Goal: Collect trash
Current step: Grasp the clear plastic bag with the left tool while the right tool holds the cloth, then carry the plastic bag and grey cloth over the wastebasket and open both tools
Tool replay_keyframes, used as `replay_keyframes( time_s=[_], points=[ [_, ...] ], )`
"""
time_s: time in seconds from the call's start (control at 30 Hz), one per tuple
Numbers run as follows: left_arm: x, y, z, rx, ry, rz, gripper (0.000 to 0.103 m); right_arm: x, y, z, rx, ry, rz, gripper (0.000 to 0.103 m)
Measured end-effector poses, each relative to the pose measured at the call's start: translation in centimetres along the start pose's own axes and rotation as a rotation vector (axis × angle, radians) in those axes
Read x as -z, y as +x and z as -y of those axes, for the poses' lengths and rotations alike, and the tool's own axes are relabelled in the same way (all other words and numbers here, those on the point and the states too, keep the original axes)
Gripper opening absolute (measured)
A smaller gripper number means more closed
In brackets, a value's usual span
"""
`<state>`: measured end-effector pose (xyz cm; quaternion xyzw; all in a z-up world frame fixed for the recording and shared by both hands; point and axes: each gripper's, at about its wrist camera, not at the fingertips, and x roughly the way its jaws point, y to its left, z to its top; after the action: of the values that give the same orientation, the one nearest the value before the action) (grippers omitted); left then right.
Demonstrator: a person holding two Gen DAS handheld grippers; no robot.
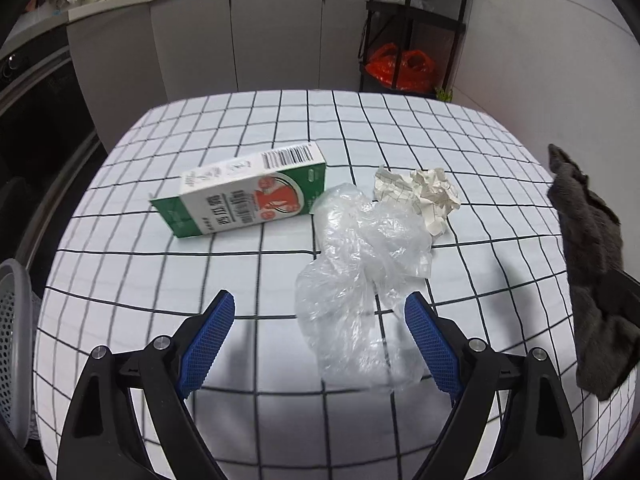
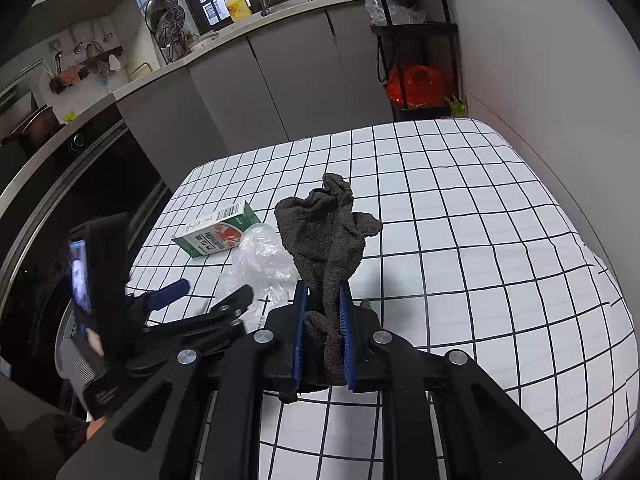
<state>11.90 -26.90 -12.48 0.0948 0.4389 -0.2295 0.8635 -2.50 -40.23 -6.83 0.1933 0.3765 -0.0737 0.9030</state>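
Observation:
A crumpled clear plastic bag (image 1: 360, 276) lies on the checked tablecloth (image 1: 240, 288), its near end between my open left gripper's (image 1: 320, 312) blue pads. A green and white carton (image 1: 244, 196) lies on its side behind it, and a crumpled paper ball (image 1: 424, 196) lies to its right. My right gripper (image 2: 323, 296) is shut on a dark grey cloth (image 2: 324, 232) and holds it above the table; the cloth shows at the right edge of the left wrist view (image 1: 588, 264). The carton (image 2: 218, 234), bag (image 2: 260, 260) and left gripper (image 2: 216, 290) show in the right wrist view.
A white perforated basket (image 1: 14, 340) stands off the table's left edge. Grey cabinets (image 1: 240, 32) and a dark oven (image 2: 80, 184) lie beyond the table. A black shelf with an orange bag (image 1: 400, 66) stands at the back right by the wall.

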Motion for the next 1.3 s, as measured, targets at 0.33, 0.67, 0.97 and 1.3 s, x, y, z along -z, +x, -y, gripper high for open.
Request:
replay_keyframes(
  time_s=[0.33,0.67,0.97,1.3],
  points=[
    [-0.2,2.2,0.2,0.029,-0.031,-0.052,0.036,0.1,-0.3,-0.9,-0.033,-0.016,-0.001,0.015],
    [2.2,-4.2,-2.2,0.029,-0.04,0.005,0.012,0.5,0.0,-1.9,-0.051,-0.047,-0.014,0.015],
    [4.8,-12.4,-8.7,-0.068,-0.06,0.091,0.012,1.6,-0.3,-6.5,-0.132,-0.098,-0.021,0.015],
    [7.0,-19.4,-19.4,-0.264,-0.169,0.131,0.012,3.8,0.8,-16.6,-0.251,-0.192,-0.066,0.015]
  ],
)
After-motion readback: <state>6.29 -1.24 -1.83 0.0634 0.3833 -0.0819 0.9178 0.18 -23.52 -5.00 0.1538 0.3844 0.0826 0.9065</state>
